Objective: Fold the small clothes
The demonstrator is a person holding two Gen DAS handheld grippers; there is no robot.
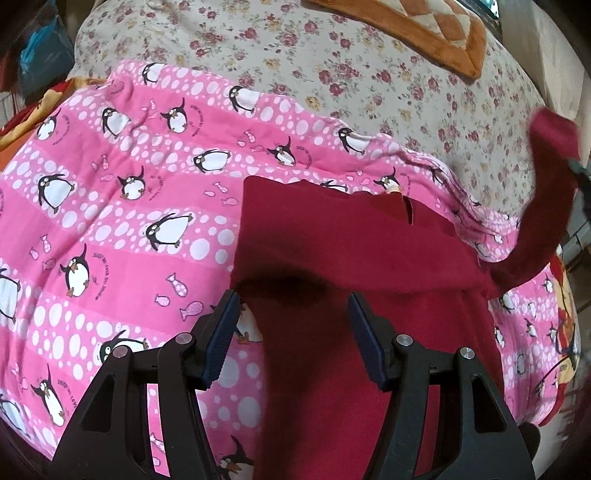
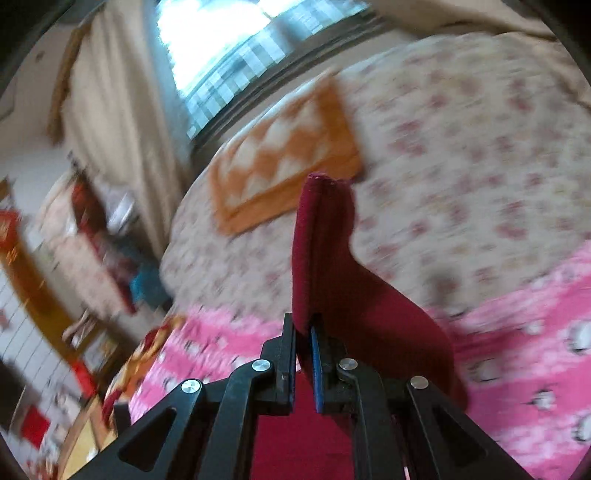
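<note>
A dark red small garment point(image 1: 332, 240) lies spread on a pink penguin blanket point(image 1: 129, 184). My left gripper point(image 1: 291, 299) hovers open just above the garment's near part, with nothing pinched between its blue pads. One strip of the garment point(image 1: 546, 184), which looks like a sleeve, is pulled up and away to the right. In the right wrist view, my right gripper point(image 2: 303, 321) is shut on that red garment point(image 2: 325, 240). The cloth stands up out of the closed jaws and trails down to the right over the pink blanket point(image 2: 535, 314). That view is blurred by motion.
The blanket lies on a bed with a floral sheet point(image 1: 332, 55) point(image 2: 461, 147). An orange and cream quilted cushion point(image 1: 424, 26) point(image 2: 284, 166) sits at the far side. A window, curtains and cluttered shelves point(image 2: 92, 229) stand beyond the bed.
</note>
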